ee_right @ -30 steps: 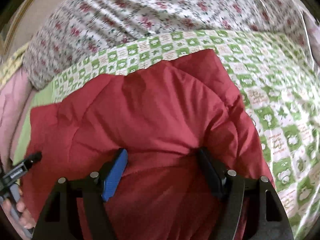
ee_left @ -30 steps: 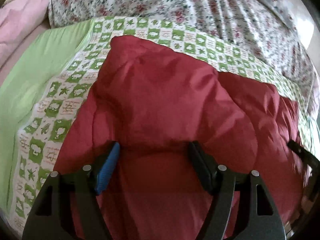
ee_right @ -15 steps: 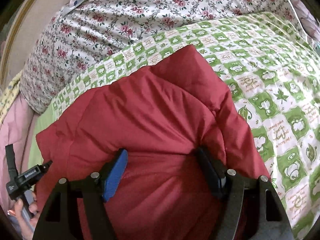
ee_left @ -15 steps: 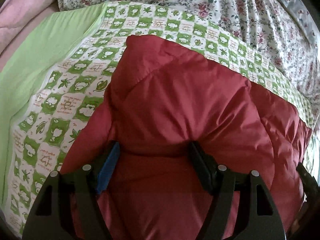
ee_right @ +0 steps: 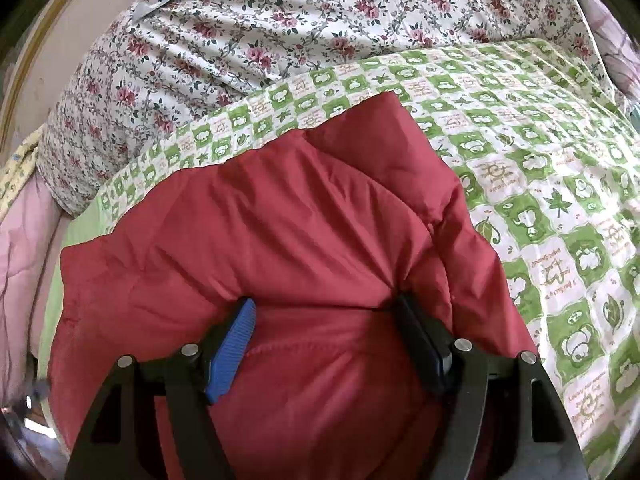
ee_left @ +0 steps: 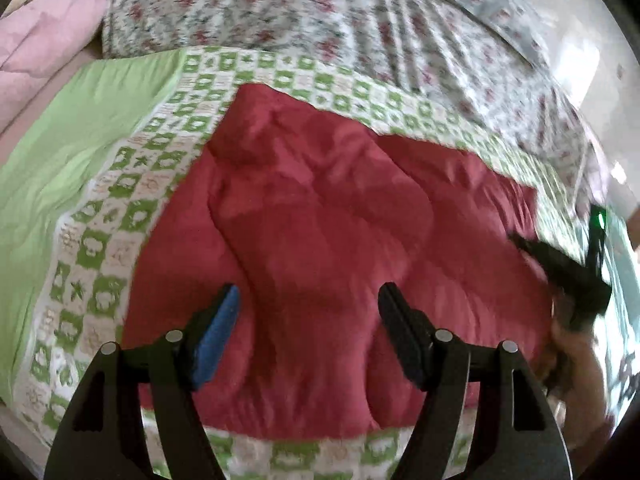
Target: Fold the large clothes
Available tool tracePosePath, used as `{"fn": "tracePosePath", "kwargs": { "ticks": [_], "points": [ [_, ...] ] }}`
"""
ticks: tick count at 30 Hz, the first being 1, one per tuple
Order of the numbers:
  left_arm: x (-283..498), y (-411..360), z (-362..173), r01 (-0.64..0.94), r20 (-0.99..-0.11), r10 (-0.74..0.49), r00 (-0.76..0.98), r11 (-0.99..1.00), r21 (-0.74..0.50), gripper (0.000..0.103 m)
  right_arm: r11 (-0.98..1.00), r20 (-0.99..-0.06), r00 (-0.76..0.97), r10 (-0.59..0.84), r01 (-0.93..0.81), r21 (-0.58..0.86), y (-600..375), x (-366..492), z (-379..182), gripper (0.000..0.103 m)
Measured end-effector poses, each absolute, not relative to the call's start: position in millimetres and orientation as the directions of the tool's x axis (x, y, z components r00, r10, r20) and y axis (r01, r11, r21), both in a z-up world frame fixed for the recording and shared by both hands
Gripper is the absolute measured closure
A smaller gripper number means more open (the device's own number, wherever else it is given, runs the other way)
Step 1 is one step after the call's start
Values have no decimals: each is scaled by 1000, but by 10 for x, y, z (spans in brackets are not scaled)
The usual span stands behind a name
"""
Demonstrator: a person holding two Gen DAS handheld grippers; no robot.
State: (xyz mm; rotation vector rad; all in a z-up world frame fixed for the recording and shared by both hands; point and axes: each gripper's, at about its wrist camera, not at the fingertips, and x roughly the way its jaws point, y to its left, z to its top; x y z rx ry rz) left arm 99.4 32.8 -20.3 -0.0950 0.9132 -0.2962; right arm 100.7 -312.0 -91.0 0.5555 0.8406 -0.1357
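Observation:
A puffy red padded jacket lies folded on a bed with a green-and-white checked sheet. My left gripper is open and hovers above the jacket's near part, its fingers clear of the cloth. In the right wrist view the jacket bulges between the wide-set fingers of my right gripper, which presses into it with the fabric bunched over both fingertips. The right gripper also shows in the left wrist view, at the jacket's right edge.
A floral quilt is heaped at the far side of the bed. A plain light-green sheet and pink bedding lie to the left. The sheet's near edge shows below the jacket.
My left gripper has pulled back and lifted off the jacket, so its fingertips are now free of the fabric. The right gripper has stayed pressed into the jacket.

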Motion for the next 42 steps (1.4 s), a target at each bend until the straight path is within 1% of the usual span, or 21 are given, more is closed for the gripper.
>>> {"fn": "tracePosePath", "kwargs": {
  "ticks": [4,7,11,15,18,23,33,42],
  "points": [
    [1009,167,-448,221,-806,-226,547,968,-120,30,857,-723,686,88,318,406,-3068,868,-773,29],
    [1017,161,-506,222,-809,-216,547,969,-108,30,876,-700,711,65,296,382,-2954,619,-558,28],
    [1017,164,-517,225,-806,-219,550,968,-109,30,923,-683,725,91,196,331,-2653,279,-330,28],
    [963,154,-548,227,-802,-211,559,969,-97,29,969,-723,685,90,107,222,-2301,119,-364,28],
    [958,150,-565,231,-801,-208,562,969,-90,29,986,-763,645,33,105,131,-2149,113,-568,27],
    [924,114,-624,233,-792,-182,582,971,-52,27,975,-777,627,46,141,172,-2238,182,-720,19],
    [923,123,-613,222,-803,-167,572,974,-45,27,975,-779,626,41,147,170,-2219,131,-735,18],
    [799,104,-515,210,-805,-126,580,978,-2,27,972,-783,620,47,152,179,-2207,111,-739,18]
  ]
}}
